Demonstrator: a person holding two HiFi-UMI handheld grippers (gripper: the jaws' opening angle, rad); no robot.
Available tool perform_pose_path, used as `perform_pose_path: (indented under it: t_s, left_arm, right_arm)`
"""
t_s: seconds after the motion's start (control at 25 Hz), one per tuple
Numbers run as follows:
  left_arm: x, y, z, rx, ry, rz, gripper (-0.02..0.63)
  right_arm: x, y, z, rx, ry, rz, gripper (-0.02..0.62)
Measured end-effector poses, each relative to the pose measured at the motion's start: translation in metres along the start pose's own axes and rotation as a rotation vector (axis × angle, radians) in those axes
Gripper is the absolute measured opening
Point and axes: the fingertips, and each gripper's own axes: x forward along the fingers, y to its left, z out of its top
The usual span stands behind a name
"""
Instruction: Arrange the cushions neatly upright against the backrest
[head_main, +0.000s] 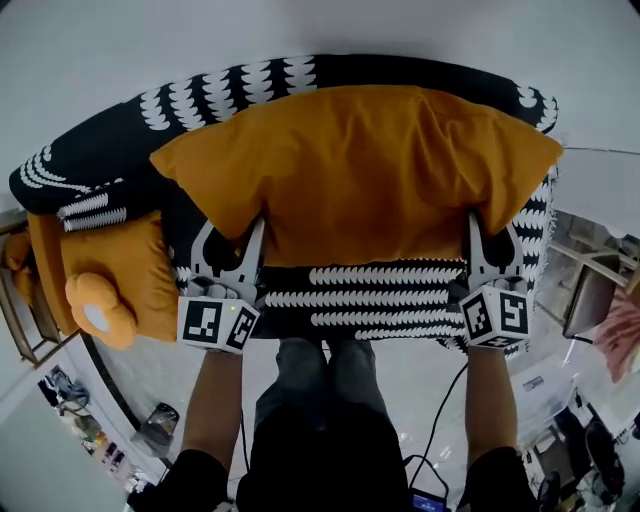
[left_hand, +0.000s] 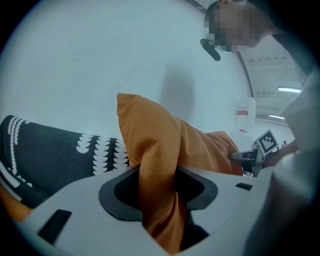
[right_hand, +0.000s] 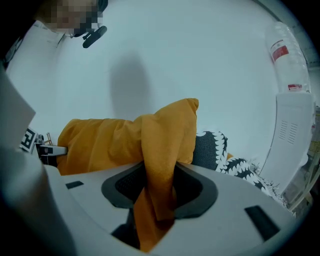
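Over the seat of the black-and-white patterned sofa, the big orange cushion was up and held wide, spanning nearly the whole width of the couch! It sat in front of the backrest, long side level, though whether it actually touched the backrest could not be told from above. Down at its lower left corner, the left gripper had a firm bite: the left gripper view showed a thick fold of orange fabric bunched between the jaws, which were closed onto it and only as far apart as the cloth made them. Over on the other side, the right gripper matched it, clamped on the lower right corner, and the right gripper view showed the same picture, a twist of cushion cover squeezed between the dark pads and trailing out below them. Both of the person's forearms reached forward side by side, with the marker cubes facing up at the camera. Away at the left end of the sofa, a smaller orange cushion lay by the armrest, well apart from the big one, and an orange flower-shaped piece with a pale centre rested against its near edge.
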Motion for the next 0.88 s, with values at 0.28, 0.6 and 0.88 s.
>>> perform_pose_path:
  t_s: [0.28,0.6,0.88]
  left_arm:
    - [0.039,-0.006,-0.007,-0.009,0.0,-0.022,0.206]
    - [0.038,0.047,-0.033,0.018,0.083,0.007,0.253]
    - [0.063,0.033,-0.049,0.026,0.108,0.056,0.318]
  right_arm:
    - [0.025,-0.027,0.001,-0.007,-0.025,-0.039,0.195]
    - [0.049,0.01,-0.024,-0.028,0.014,-0.06,0.227]
    - [0.054,-0.028,-0.041,-0.062,0.013,-0.119,0.284]
